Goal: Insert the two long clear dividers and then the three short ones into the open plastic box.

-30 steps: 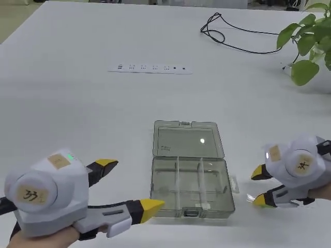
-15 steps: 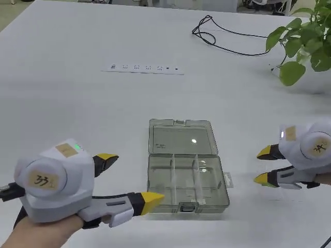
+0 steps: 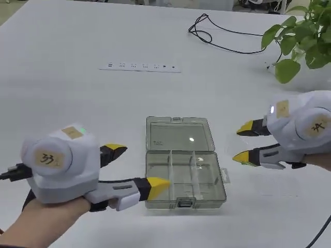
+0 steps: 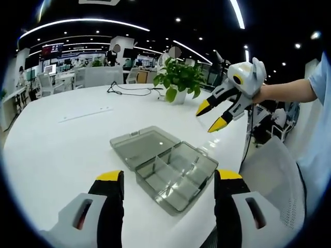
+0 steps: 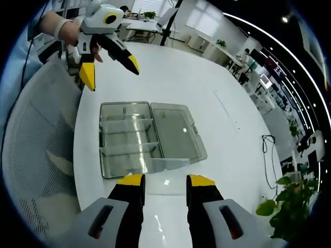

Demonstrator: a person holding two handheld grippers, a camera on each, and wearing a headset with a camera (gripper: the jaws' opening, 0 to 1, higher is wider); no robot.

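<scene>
Head view, plastic box (image 3: 178, 135) between left gripper (image 3: 140, 166) and right gripper (image 3: 241, 143), jaws spread

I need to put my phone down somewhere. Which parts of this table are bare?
Bare: the stretch between the power strip and the plastic box, and the table beyond the left gripper. Crowded: the far right, with cable and plant, and right of the box, where the right gripper hovers.

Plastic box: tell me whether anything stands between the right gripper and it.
Nothing tall does. A clear divider lies flat on the table beside the box, between it and the open fingers of the right gripper.
</scene>
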